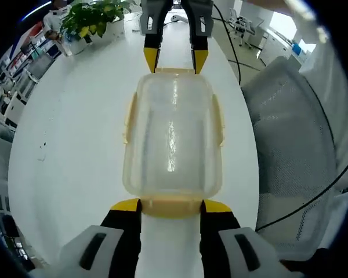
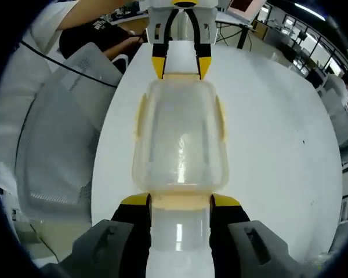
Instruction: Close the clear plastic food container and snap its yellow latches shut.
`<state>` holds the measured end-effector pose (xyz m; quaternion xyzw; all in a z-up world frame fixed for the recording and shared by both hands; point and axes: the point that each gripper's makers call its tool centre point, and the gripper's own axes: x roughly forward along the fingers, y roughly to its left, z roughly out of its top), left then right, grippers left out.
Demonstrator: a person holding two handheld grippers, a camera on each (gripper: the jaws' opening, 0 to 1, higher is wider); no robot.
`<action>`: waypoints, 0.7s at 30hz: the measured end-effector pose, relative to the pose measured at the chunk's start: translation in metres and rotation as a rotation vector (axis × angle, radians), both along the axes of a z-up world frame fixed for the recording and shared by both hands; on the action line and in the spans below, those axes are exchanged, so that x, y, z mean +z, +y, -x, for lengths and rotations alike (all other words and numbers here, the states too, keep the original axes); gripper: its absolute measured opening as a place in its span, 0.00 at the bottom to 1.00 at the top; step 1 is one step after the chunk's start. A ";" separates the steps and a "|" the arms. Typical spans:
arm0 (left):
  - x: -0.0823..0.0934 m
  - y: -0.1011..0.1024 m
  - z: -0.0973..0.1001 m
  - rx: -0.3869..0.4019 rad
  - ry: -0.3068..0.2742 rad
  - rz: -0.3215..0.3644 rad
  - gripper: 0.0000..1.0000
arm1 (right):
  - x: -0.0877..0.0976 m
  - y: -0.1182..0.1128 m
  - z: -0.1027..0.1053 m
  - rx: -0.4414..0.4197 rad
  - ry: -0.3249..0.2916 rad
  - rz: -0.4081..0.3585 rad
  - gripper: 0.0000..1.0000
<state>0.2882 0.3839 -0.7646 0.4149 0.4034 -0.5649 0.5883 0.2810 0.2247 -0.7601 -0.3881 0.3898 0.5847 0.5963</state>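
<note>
A clear plastic container with its lid on lies lengthwise on the white table. Yellow latches run along its long sides. My left gripper is open, its yellow-tipped jaws on either side of the near end latch. My right gripper stands open at the far end latch, facing mine. In the right gripper view the same container lies ahead; my right gripper straddles its near yellow end latch, and the left gripper sits at the far end.
A grey mesh chair stands close to the table's edge, seen again as the chair, with a black cable across it. A potted plant sits at the table's far end. A person is beyond the chair.
</note>
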 end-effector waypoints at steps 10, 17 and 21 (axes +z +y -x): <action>0.002 -0.053 0.000 -0.009 0.001 -0.003 0.33 | 0.002 -0.052 0.002 -0.010 0.011 -0.013 0.35; -0.003 -0.084 0.006 -0.011 0.013 -0.014 0.33 | -0.003 -0.082 0.006 0.007 0.010 0.002 0.35; 0.010 -0.121 0.005 -0.090 -0.015 0.102 0.00 | 0.002 -0.078 0.008 0.016 0.001 -0.048 0.35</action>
